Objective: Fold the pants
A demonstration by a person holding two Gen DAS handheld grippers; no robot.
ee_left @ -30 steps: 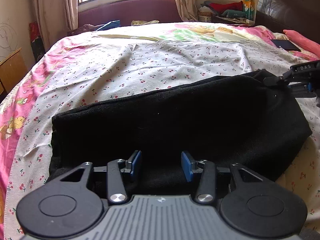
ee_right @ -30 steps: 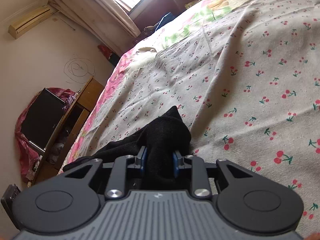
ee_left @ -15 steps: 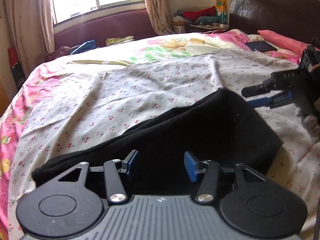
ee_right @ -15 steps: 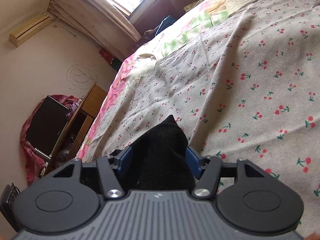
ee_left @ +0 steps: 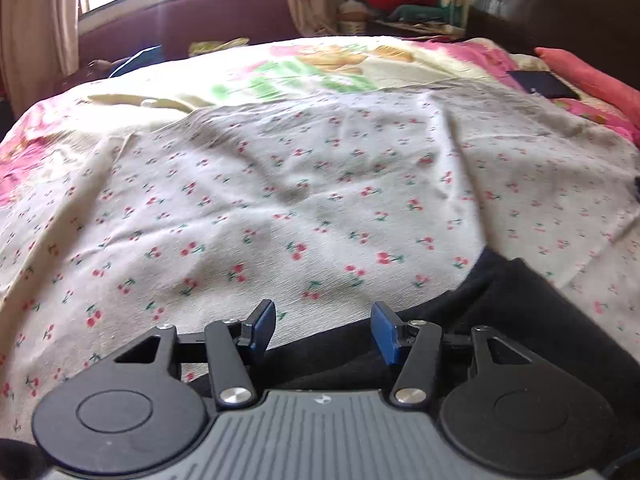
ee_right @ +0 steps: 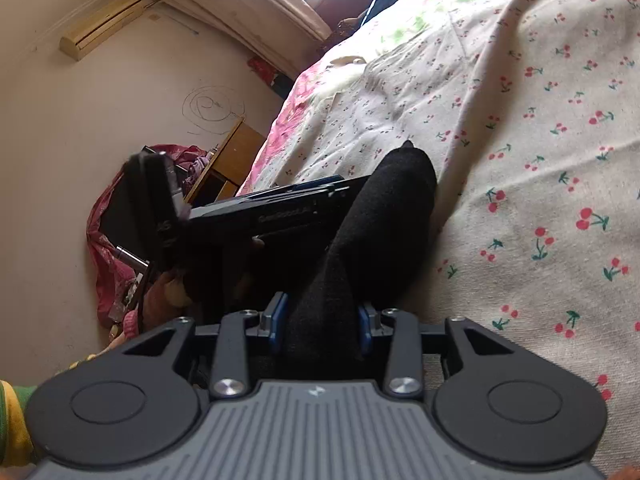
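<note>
Two grippers meet at the bed's (ee_left: 280,184) near edge: the left gripper (ee_left: 323,330), parted and empty, has swept over, while the right gripper (ee_right: 320,326) has just re-closed, clenching the bunched black pants (ee_right: 384,216), so another fold looks due.

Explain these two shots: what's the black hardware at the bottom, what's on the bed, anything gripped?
There is no robot. A person carries a hand-held two-finger gripper in each hand, and each has a fisheye camera looking along its fingers. The black hardware at the bottom of each picture is that gripper.

Left view: the left gripper is open, its jaws having just been opening. It clamps nothing and sits over the edge of black pants, which lie on a cherry-print sheet on a bed.

Right view: the right gripper, its jaws having just been closing, pinches a bunch of the pants. The left gripper shows side-on beyond it.
</note>
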